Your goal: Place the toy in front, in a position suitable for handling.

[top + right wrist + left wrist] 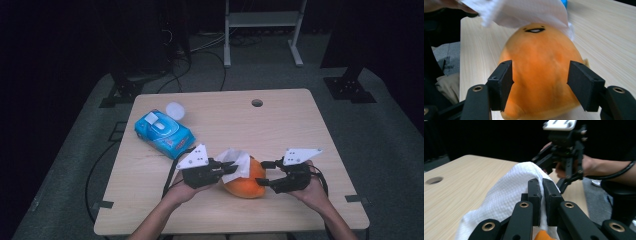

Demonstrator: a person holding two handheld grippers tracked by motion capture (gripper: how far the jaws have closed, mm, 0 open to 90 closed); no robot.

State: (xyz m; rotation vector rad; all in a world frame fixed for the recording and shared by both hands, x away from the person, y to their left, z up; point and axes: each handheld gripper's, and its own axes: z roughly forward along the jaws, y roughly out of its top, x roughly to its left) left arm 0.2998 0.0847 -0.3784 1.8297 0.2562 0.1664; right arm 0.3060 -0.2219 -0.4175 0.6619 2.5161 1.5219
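From above, the left gripper point(226, 166) lays a white tissue point(239, 161) on the orange toy point(246, 184); between its nearly closed fingers point(535, 192) the tissue sits pinched; between the right gripper's point(540, 82) wide-open fingers the toy waits ungrasped, wiping barely begun.

A light wooden table point(300, 125) with a round hole point(257, 103) is seen. On it are laid a blue wipes pack point(163, 132), a white lid point(175, 110) and an orange plush toy point(245, 182).

High view overlooks table point(280, 125); gripper views sit close, sharing toy point(541, 75).
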